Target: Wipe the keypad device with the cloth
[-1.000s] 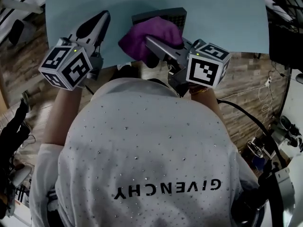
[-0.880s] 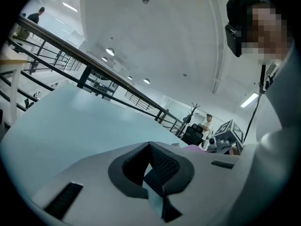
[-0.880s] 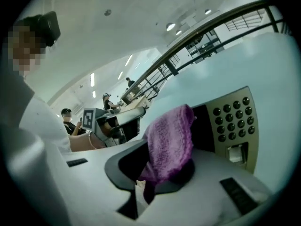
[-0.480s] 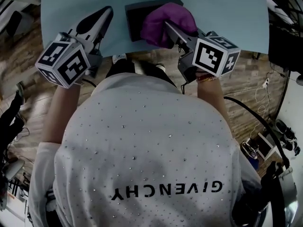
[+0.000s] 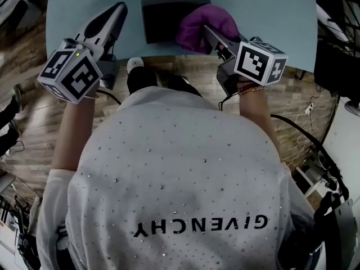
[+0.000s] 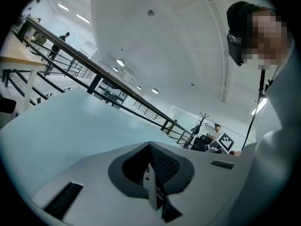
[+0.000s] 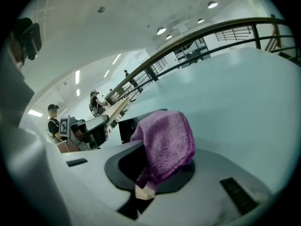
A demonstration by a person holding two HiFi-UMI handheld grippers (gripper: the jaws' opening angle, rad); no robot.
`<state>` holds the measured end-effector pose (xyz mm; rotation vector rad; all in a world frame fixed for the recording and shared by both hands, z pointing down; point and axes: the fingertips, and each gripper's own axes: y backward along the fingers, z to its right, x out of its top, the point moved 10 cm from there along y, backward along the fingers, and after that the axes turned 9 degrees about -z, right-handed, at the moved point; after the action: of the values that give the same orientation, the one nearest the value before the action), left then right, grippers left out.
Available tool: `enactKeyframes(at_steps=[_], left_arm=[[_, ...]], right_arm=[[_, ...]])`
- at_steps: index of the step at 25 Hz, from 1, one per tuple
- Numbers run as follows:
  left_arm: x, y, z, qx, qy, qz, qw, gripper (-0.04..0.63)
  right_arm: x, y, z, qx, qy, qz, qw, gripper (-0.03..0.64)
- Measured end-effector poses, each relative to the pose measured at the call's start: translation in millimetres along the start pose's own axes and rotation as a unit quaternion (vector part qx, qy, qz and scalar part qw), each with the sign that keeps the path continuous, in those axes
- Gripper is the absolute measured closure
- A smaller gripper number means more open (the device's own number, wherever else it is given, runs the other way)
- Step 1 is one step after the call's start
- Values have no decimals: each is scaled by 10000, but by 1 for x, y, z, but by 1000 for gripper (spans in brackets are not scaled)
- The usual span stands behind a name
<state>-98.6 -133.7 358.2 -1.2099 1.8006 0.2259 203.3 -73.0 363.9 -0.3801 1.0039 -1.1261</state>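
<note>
Biggest thing first: the pale blue bench (image 5: 264,16) runs across the far side in front of me. The flat dark rectangular keypad device (image 5: 163,20) lies on it close to the near edge, roughly between my two hands.

My left tongs (image 5: 115,13) hang over the bench just left of the device, not touching it as far as I can see. In the left gripper view they're pinched fully together (image 6: 153,192) with nothing between them, so that hand is just parked.

My right tongs (image 5: 209,34) come in from the right, clamped on a fold of the fuzzy purple knitted cloth (image 5: 202,22). The right gripper view shows it well: the cloth (image 7: 167,145) bunches up into a fat wad above the tongs (image 7: 145,185), with one small pale corner poking out below where they meet.

From the head view that wad covers the right end of the device, while the left and middle of the dark top are bare. I honestly can't tell whether the cloth is pressed down or just floating over it.

So I'd say I'm in the wiping step itself, at the right end of a pass. Next move, I reckon: keep the pinch firm, press the wad flat onto the top and drag it left across the uncovered part. The device looks light and could skate, so steadying it with the left tongs might help.
</note>
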Motion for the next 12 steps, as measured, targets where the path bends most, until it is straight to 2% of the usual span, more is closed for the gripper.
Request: enactKeyframes(at_steps=[3, 6, 8, 10, 12], left_arm=[[-5, 4, 4, 81, 47, 67, 9999, 595], [-11, 12, 6, 193, 133, 131, 9996, 595], [-15, 14, 6, 239, 194, 142, 9994, 595], [-20, 15, 6, 280, 236, 156, 9992, 595], [-24, 16, 7, 303, 281, 190, 9990, 595]], right_arm=[[3, -6, -19, 650, 211, -61, 9976, 584], [2, -30, -48, 1479, 344, -265, 9881, 584], [-1, -49, -67, 1881, 358, -483, 9803, 584], [-5, -65, -79, 2063, 382, -685, 9753, 584], [-6, -75, -81, 1942, 388, -782, 9771, 584]])
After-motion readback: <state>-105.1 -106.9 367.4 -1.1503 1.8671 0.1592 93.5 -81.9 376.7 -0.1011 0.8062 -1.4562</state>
